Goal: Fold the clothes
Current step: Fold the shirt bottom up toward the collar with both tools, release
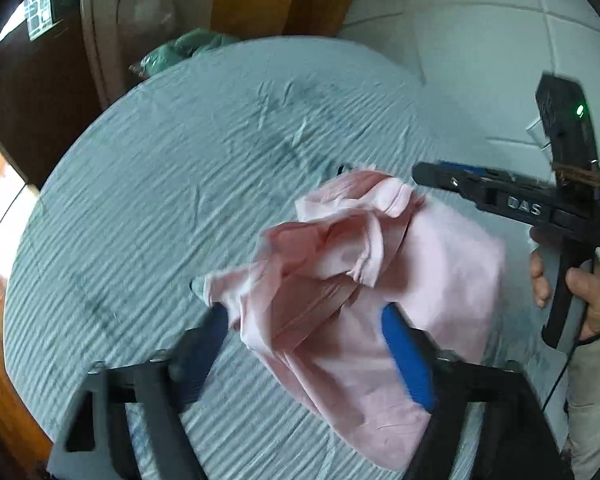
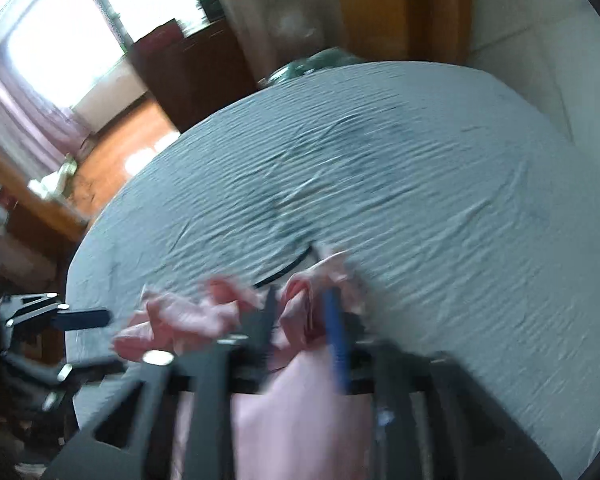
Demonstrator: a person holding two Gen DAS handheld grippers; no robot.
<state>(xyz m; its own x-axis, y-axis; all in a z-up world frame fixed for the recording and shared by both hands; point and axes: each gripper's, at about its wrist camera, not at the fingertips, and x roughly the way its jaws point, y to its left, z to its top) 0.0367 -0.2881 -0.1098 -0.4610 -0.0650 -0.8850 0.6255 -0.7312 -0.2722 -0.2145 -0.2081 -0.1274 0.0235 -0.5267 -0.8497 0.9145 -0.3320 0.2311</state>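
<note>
A pink garment [image 1: 380, 280] hangs crumpled above the grey-blue ribbed bedsheet [image 1: 180, 184]. My left gripper [image 1: 304, 324] is wide open, its fingers on either side of the hanging cloth without pinching it. My right gripper [image 2: 304, 312] is shut on the pink garment [image 2: 300, 400], holding its bunched top edge up; it also shows in the left wrist view [image 1: 424, 176] at the right, above the cloth, held by a hand [image 1: 572, 284]. The left gripper shows in the right wrist view [image 2: 84, 320] at the far left.
The bed fills both views, its sheet [image 2: 380, 184] wrinkled. A green bundle [image 1: 180, 52] lies at the bed's far edge. A dark wooden cabinet [image 2: 188, 68], wooden floor [image 2: 120, 160] and bright window [image 2: 60, 20] are to the left; a white tiled wall [image 1: 480, 40] is to the right.
</note>
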